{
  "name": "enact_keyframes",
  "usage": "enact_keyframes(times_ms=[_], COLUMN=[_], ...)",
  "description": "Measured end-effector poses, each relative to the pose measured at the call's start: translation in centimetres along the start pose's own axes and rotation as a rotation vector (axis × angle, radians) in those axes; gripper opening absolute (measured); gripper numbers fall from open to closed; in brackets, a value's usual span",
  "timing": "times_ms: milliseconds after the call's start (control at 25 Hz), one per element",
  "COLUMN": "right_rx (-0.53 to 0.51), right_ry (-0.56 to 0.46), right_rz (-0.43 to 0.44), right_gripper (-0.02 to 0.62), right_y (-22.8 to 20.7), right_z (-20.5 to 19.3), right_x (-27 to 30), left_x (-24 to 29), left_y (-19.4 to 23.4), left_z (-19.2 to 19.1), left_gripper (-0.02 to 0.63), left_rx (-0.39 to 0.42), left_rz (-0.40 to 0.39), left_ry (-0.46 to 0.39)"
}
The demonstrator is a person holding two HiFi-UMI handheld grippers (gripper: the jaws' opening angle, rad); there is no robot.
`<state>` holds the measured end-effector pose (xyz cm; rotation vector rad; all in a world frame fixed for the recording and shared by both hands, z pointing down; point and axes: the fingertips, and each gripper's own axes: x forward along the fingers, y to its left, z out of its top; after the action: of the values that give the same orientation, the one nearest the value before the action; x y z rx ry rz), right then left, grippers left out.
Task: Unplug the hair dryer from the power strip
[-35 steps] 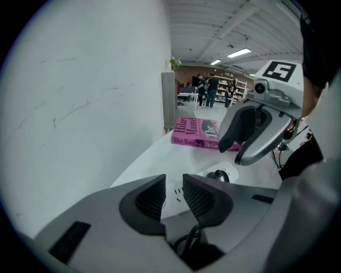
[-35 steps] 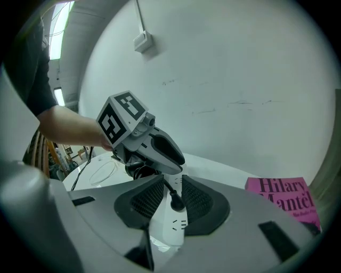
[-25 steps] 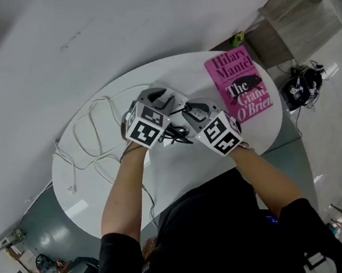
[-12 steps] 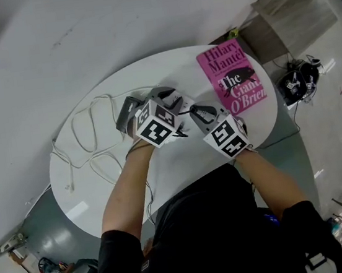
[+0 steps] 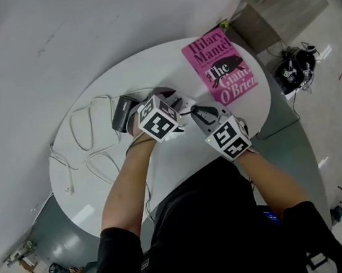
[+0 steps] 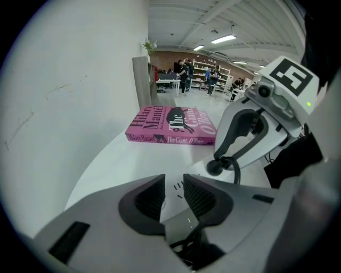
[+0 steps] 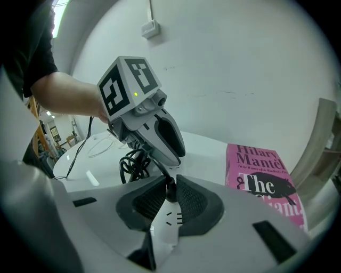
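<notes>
Items on the white table (image 5: pixel 99 204), listed left to right.

1. White cable (image 5: pixel 74 130). Loose loops, well to the left of the left tongs. Not part of the job.
2. Hair dryer (image 5: pixel 121 112). Dark body, lying just left of the left tongs.
3. Left tongs (image 6: pixel 174 189). Jaws drawn in to a narrow gap. They appear to pinch the near end of the power strip, though the contact itself is in shadow.
4. Power strip (image 7: pixel 165 229). White, flat, slotted. It runs under and between both pairs of tongs. Judged light: it would lift with the plug unless held down.
5. Black cord (image 7: pixel 133 162). It lies bunched in coils below the left tongs. Limp, and a poor place to pull, since a tug there would strain the joint at the plug.
6. Plug (image 7: pixel 170 195). Small, dark and hard, standing in the strip, so the unplugging is not yet done. Probably held only by prong friction. Best taken on its moulded body, low down, and drawn straight out.
7. Right tongs (image 7: pixel 169 181). Jaws closed on the plug body, ribbed pads on either side.
8. Pink book (image 5: pixel 221 70). Lies flat beyond and to the right of the right tongs, clear of the work.
</notes>
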<state>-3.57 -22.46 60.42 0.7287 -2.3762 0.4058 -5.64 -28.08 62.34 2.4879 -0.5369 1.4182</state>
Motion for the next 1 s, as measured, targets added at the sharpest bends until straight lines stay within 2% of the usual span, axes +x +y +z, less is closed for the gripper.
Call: enact_keyframes(times_ms=[200, 440, 840, 1000], right_rx=[0.008, 0.003, 0.012, 0.022], right_ry=[0.0, -0.009, -0.009, -0.004], right_rz=[0.002, -0.004, -0.007, 0.001], right_gripper=[0.075, 0.074, 0.067, 0.067], right_y=[-0.01, -0.14, -0.21, -0.2], right_z=[0.0, 0.15, 0.6, 0.87], right_x=[0.23, 0.4, 0.42, 0.93], left_x=[0.66, 0.73, 0.77, 0.7], left_y=[0.02, 0.16, 0.42, 0.68], left_z=[-0.6, -0.56, -0.42, -0.45], left_gripper=[0.115, 0.114, 0.105, 0.103], left_rx=[-0.001, -0.018, -0.027, 0.008], left_rz=[-0.03, -0.049, -0.039, -0.025], left_ry=[0.039, 0.042, 0.05, 0.059])
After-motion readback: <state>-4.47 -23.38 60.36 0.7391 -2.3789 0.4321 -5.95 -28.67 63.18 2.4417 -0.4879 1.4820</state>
